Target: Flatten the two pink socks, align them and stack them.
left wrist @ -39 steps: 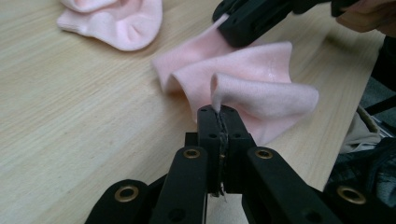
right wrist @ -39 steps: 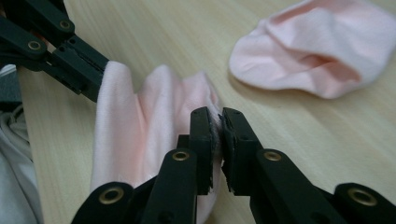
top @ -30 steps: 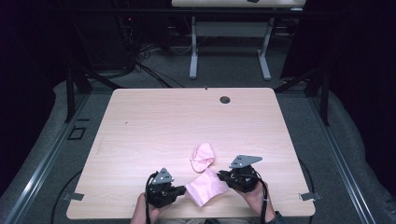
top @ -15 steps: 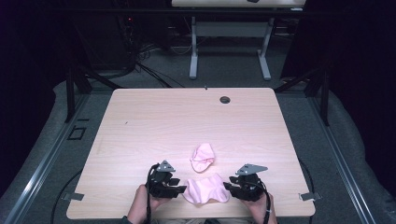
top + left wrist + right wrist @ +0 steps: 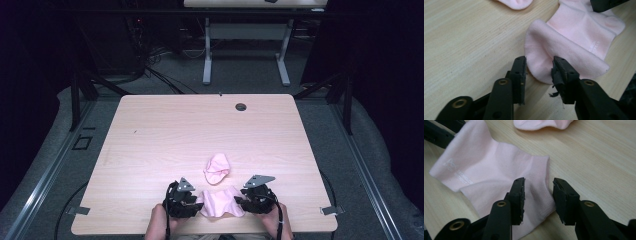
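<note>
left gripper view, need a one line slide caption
Left gripper with open jaws straddling the rounded end of a pink sock lying on the wooden table.

The left tool is matte black with a small grey three-cornered plate on top; the right tool is the same black, its grey plate larger and lighter; a thin black cable trails from each toward the person; each jaw is a flat black bar with a brass-ringed pivot hole and small recessed screws; one pad of the left tool is frayed, black shreds hanging off it.
</note>
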`<act>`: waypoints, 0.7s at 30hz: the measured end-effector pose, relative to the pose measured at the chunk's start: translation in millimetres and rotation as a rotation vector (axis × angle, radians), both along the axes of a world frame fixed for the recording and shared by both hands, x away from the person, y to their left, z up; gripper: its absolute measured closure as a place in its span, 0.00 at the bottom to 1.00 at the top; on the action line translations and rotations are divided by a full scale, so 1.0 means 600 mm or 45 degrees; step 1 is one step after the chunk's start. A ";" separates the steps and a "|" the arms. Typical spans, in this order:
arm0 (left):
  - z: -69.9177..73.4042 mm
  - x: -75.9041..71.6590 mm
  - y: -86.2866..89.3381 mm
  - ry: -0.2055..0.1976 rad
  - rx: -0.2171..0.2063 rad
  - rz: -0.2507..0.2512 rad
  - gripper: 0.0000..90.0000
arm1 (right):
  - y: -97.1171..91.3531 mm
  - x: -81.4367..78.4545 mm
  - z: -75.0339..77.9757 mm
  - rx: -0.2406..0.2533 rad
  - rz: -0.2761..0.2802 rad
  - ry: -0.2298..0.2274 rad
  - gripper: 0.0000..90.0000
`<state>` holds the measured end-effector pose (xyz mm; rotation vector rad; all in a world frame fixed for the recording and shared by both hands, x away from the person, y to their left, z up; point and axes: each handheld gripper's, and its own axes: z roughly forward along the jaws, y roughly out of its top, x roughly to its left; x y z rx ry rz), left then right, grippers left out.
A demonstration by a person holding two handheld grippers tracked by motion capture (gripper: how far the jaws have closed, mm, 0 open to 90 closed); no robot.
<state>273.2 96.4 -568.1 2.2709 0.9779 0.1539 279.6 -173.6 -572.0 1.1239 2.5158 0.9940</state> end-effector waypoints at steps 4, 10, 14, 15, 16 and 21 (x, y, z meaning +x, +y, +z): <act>-0.001 -0.010 -0.015 -0.082 0.079 -0.017 0.87 | 0.001 -0.003 -0.002 -0.012 0.012 -0.009 0.80; -0.001 -0.012 -0.017 -0.104 0.081 -0.045 0.99 | -0.001 -0.006 -0.005 0.049 0.019 0.001 0.92; 0.012 -0.006 0.005 -0.059 0.050 -0.059 0.99 | -0.013 -0.014 0.011 0.101 0.006 -0.002 0.92; 0.016 -0.005 0.009 -0.052 0.050 -0.062 0.99 | -0.016 -0.017 0.015 0.117 -0.007 -0.007 0.92; 0.026 -0.002 0.019 -0.045 0.052 -0.072 0.99 | -0.020 -0.022 0.023 0.127 -0.016 -0.012 0.92; 0.041 0.008 0.034 -0.014 0.071 -0.090 0.99 | -0.018 -0.034 0.023 0.108 -0.045 0.006 0.92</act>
